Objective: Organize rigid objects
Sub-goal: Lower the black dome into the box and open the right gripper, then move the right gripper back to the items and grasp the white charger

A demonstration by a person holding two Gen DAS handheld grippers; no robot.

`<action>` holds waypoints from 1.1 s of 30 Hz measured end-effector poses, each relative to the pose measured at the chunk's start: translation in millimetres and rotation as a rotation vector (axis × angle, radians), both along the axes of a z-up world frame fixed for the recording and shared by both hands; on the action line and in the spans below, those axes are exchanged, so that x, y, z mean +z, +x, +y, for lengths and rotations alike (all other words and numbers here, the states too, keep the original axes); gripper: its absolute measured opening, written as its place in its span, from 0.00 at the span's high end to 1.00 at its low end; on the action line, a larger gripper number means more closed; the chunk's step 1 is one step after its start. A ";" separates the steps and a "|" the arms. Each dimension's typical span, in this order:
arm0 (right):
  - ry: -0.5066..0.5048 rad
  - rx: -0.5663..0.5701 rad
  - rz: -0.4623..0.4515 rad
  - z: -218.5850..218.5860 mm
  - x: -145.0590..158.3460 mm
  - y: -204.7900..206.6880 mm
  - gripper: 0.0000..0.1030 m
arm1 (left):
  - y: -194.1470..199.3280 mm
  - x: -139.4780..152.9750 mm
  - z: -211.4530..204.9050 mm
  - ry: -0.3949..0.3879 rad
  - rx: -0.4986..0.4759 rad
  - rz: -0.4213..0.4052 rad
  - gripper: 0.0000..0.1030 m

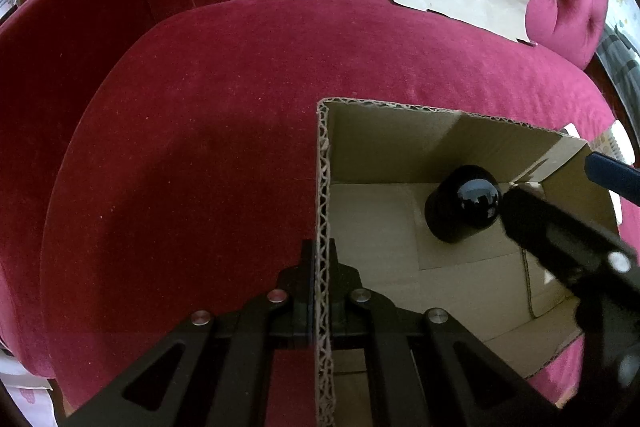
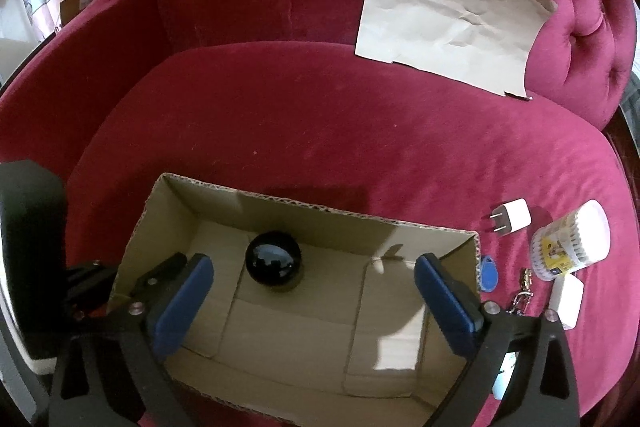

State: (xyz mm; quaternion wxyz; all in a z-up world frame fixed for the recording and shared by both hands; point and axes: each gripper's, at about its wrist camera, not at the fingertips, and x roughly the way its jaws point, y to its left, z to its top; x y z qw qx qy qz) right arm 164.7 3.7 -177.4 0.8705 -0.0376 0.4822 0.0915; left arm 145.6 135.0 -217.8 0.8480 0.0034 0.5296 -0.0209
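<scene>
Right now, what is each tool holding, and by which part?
Left tool is shut on the cardboard box, gripping its side wall's top edge. Right tool is open, holding nothing.

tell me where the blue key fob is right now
In the right wrist view the blue key fob lies on the red cushion just outside the cardboard box's right wall, below the white charger plug.

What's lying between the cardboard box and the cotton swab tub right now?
In the right wrist view, a blue key fob lies against the box wall, then bare red cushion up to the swab tub.
</scene>
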 end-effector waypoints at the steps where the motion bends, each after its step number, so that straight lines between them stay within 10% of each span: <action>1: 0.000 0.000 -0.002 -1.1 1.1 0.0 0.00 | 0.0 0.0 0.0 0.001 -0.001 0.000 0.97; 33: -0.011 -0.076 -0.053 -92.5 34.4 -18.4 0.00 | -0.2 -1.2 -4.0 0.020 -0.001 -0.002 0.97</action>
